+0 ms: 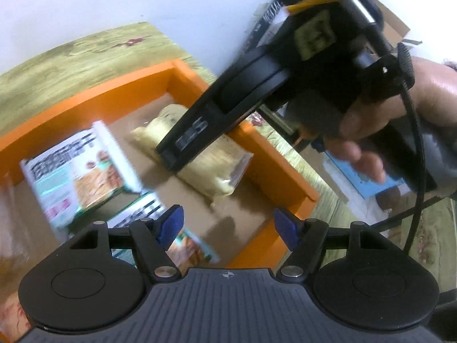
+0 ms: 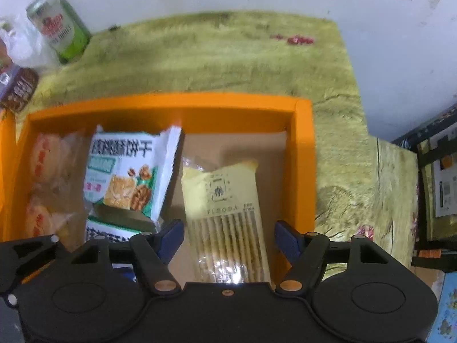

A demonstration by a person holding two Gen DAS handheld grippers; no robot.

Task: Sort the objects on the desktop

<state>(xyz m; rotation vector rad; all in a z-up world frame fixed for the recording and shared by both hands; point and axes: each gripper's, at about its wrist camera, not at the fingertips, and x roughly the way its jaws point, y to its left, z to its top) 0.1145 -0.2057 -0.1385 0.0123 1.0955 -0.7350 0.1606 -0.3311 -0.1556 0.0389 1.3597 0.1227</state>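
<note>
the orange tray [image 2: 304, 154] was seen near the table's right edge, bare green cloth [image 2: 217, 54] left open behind its far wall. the yellow cracker pack [image 2: 225, 200] lay flat by the tray's right wall, long axis toward the far wall. the right gripper [image 2: 228, 240] and left gripper [image 1: 228, 228] were held spread, empty, over the tray.

1 tray [image 2: 305, 154], 2 walnut pkts [image 2: 125, 171], 1 can [image 2: 58, 25]
</note>
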